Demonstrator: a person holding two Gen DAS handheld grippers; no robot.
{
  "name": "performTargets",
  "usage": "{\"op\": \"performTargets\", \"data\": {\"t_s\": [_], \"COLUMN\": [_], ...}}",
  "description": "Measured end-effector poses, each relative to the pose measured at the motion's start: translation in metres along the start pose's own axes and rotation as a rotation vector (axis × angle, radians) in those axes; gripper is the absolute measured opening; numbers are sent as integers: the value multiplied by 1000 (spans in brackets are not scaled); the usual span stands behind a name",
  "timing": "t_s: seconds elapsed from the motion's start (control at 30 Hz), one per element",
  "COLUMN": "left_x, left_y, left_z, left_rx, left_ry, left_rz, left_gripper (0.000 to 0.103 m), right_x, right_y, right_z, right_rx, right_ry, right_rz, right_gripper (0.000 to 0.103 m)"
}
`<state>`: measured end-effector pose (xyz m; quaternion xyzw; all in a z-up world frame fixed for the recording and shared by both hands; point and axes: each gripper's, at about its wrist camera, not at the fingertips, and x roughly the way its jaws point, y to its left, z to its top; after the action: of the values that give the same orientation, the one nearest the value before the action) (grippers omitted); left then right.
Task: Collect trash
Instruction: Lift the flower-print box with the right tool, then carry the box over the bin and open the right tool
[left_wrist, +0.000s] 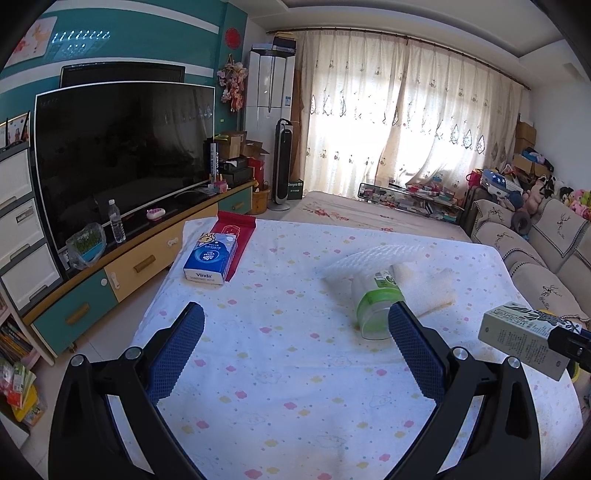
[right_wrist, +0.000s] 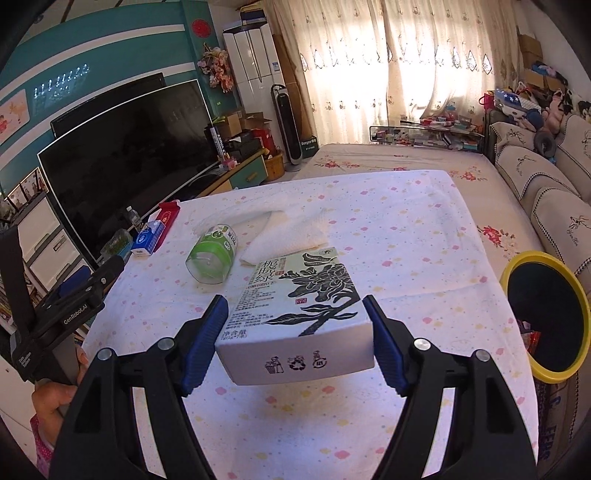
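Observation:
My right gripper (right_wrist: 295, 301) is shut on a white tea box (right_wrist: 295, 306) printed with a black flower, and holds it above the dotted tablecloth (right_wrist: 388, 229). The same box (left_wrist: 528, 339) shows at the right edge of the left wrist view. A clear plastic jar with a green label (left_wrist: 376, 306) (right_wrist: 212, 254) lies on its side beside crumpled white paper (left_wrist: 424, 288) (right_wrist: 291, 229) and foam wrap (left_wrist: 369, 258). My left gripper (left_wrist: 295, 332) (right_wrist: 85, 288) stands open over the cloth, nothing between its fingers, with the jar just beyond its right fingertip.
A bin with a yellow rim (right_wrist: 532, 254) and a dark liner stands off the table's right edge. A blue tissue pack (left_wrist: 210, 258) lies on a red envelope (left_wrist: 236, 236) at the far left. The TV cabinet (left_wrist: 122, 266) runs along the left, a sofa (left_wrist: 535, 258) along the right.

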<state>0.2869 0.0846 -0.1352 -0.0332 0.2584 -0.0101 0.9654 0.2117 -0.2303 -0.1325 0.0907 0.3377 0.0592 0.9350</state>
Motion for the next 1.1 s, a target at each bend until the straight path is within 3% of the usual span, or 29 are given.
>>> {"op": "performTargets", "data": {"t_s": [0.27,0.5,0.8,0.93,0.97,1.1], "left_x": [6,12,24,28,29,33], "left_y": [-7,-13,-19,-23,-24,-29], "left_z": [-3,-7,-12,-15,-16,-18], "left_rx": [34,59,90,106,111,118], "left_ry": [16,32,67,84,89,109], "left_rz": [-5,6,20,19,18,-2], "left_gripper": [98,98,98,98,98,98], "right_x": [-28,-49,-28,-11,-9,-12], "right_y": [-67,-154,-239,-263,-264,-257], "right_z": [6,10,6,2,0,-2], "right_rx": [93,204,300,322,330,334], "right_ry": [-56,-103,-72,-28,-25,-64], "right_rz": [-89,-260,-423,-490,-502,-503], "right_gripper": [70,70,70,73,77,81]}}
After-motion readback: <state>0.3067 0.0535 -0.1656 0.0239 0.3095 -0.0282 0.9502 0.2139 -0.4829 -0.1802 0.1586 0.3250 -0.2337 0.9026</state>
